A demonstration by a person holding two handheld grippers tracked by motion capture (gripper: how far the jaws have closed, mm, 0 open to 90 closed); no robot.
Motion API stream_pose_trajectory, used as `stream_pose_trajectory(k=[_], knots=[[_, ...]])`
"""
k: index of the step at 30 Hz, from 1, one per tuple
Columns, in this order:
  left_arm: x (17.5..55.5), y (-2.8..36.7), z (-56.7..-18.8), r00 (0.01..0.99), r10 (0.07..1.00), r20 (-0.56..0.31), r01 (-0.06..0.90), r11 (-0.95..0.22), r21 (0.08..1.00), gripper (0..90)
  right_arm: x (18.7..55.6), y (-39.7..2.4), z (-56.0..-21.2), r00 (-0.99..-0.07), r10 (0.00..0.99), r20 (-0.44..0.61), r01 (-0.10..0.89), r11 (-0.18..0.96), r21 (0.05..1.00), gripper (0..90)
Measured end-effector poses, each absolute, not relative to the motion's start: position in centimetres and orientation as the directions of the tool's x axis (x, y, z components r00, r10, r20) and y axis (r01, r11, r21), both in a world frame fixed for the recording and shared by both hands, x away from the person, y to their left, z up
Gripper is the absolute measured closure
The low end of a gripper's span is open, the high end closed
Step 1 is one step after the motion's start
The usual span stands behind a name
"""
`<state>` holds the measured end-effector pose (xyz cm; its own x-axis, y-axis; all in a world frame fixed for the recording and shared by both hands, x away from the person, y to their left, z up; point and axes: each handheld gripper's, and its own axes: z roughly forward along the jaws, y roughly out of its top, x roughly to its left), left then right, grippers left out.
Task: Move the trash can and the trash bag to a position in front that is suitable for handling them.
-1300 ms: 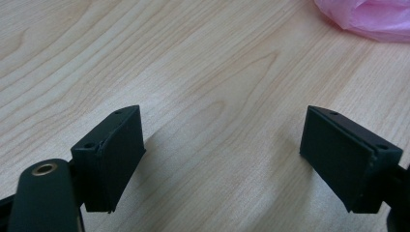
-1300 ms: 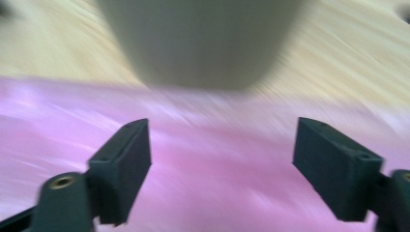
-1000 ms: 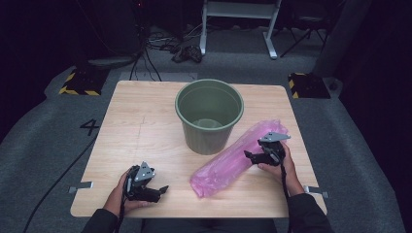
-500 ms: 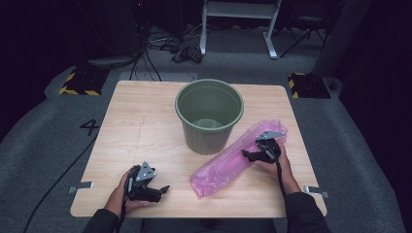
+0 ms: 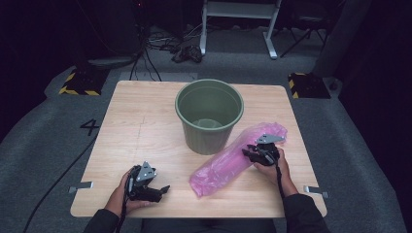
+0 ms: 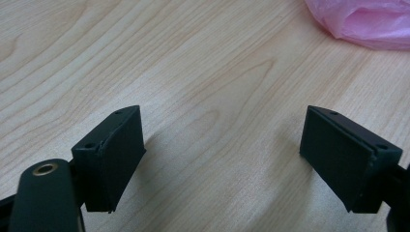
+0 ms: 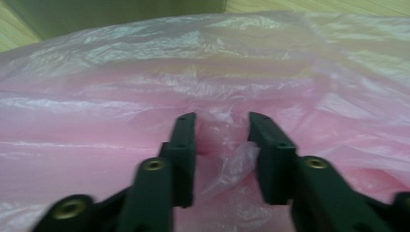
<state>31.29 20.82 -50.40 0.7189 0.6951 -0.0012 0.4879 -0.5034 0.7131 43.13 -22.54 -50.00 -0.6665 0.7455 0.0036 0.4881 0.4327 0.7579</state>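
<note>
A long pink plastic bag (image 5: 228,162) lies slantwise on the wooden table (image 5: 136,121), right of a green bucket (image 5: 209,116). My right gripper (image 5: 248,154) is pushed into the bag's upper right part. In the right gripper view its jaws (image 7: 222,121) have just been closing and stand a narrow gap apart, with a loose fold of the bag (image 7: 145,72) bunched between them. My left gripper (image 5: 163,190) rests near the table's front left. In the left gripper view it (image 6: 222,154) stands wide open over bare wood, with the bag's end (image 6: 367,21) at the far right.
The bucket stands upright at the table's middle, with its wall (image 7: 121,12) just behind the bag in the right gripper view. Cables, a white frame and yellow-black blocks lie on the dark floor beyond the table.
The right gripper has slid a little left and down into the bag and its jaws have narrowed around a fold. The left hand has kept still.
</note>
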Motion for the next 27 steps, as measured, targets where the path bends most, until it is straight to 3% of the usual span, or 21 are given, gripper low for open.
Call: stream_pose_trajectory(k=[5,10,14,21,27], knots=[[31.3,20.8,-50.4,0.719,0.695,-0.004,0.489,-0.502,0.714,15.6,43.0,-22.8,-50.1,-0.658,0.753,0.017,0.493,0.414,0.765,82.8],[31.3,20.9,-50.4,0.721,0.693,-0.003,0.488,-0.503,0.713,15.6,42.8,-23.2,-50.0,-0.662,0.75,0.009,0.488,0.421,0.765,83.8],[31.3,20.9,-50.4,0.724,0.689,-0.001,0.484,-0.507,0.713,15.6,42.3,-23.9,-49.1,-0.639,0.769,-0.01,0.471,0.402,0.785,66.5],[31.2,21.0,-50.4,0.726,0.688,-0.004,0.485,-0.507,0.713,15.6,41.3,-24.8,-47.9,-0.587,0.81,-0.008,0.496,0.367,0.787,24.7],[31.2,21.0,-50.4,0.726,0.688,-0.004,0.485,-0.507,0.713,15.6,41.7,-23.9,-49.2,-0.582,0.812,-0.037,0.536,0.418,0.734,17.2]])
